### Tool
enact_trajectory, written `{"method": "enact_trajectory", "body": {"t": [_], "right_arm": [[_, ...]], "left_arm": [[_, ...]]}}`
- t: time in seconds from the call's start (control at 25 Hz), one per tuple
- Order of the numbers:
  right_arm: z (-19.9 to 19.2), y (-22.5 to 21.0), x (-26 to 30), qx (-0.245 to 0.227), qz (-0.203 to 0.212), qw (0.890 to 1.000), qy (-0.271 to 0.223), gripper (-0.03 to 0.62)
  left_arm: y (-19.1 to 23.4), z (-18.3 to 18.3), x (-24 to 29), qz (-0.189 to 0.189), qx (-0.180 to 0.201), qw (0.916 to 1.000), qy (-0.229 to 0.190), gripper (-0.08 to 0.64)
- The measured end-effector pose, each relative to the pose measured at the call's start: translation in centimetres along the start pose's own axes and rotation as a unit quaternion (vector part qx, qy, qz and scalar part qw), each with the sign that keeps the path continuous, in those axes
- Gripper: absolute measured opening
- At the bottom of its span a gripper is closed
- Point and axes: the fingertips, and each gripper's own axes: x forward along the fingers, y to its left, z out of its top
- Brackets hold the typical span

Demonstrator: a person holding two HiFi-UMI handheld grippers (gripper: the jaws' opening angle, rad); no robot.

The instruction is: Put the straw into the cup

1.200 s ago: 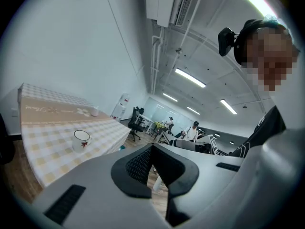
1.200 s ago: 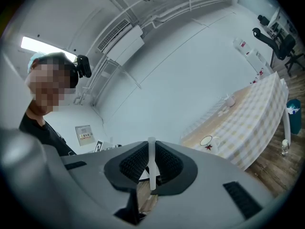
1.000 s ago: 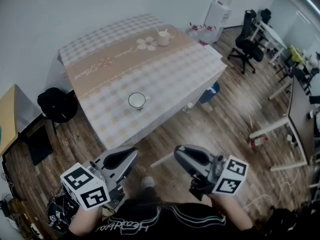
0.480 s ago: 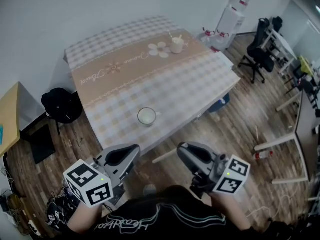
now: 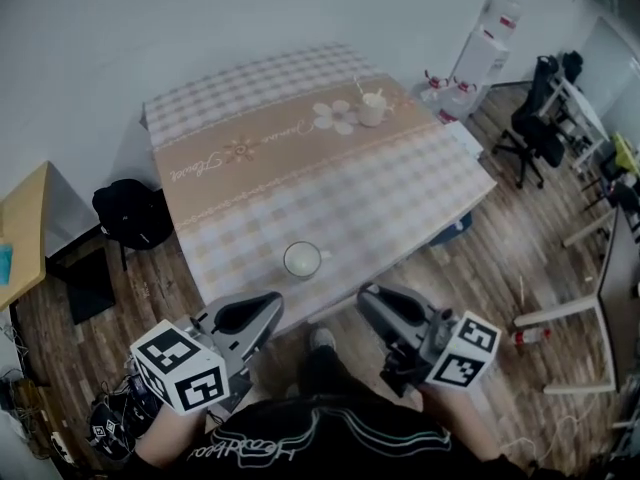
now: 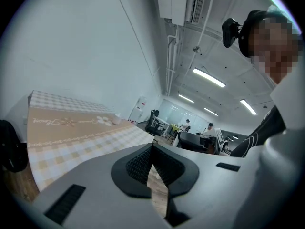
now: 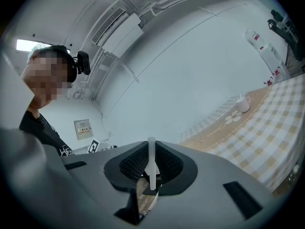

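Nearest, both grippers hang low in front of the person, short of the table (image 5: 380,198). The right gripper (image 7: 151,149) pinches the straw (image 7: 151,165) between its pads, the white tube standing up past the tips. The left gripper (image 6: 152,149) has its jaws pressed together on nothing.

Just inside the near edge of the table sits the cup (image 5: 302,260), upright and open, apart from both grippers and roughly between them. Far across the checked cloth stands a second cup (image 5: 375,110) with something thin already in it, and past that corner a water cooler (image 5: 487,38).

The step in hand looks like the carry: straw gripped, not yet over the cup. The next move would call for bringing the right gripper up above the rim, turning the straw's free end downward, lowering it inside, then releasing
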Motion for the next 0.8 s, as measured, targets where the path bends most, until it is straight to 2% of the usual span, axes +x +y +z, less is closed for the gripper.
{"method": "enact_trajectory", "body": {"t": [0.6,0.8], "right_arm": [[2.2,-8.0,5.8,0.028,0.008,0.999,0.032,0.051],[2.1,-9.5,7.5,0.021,0.016,0.998,0.049,0.051]], "left_arm": [[6.1,2.5,4.0,0.049,-0.044,0.9978,-0.004,-0.003],[7.5,2.5,4.7,0.059,-0.053,0.9968,-0.005,-0.003]]}}
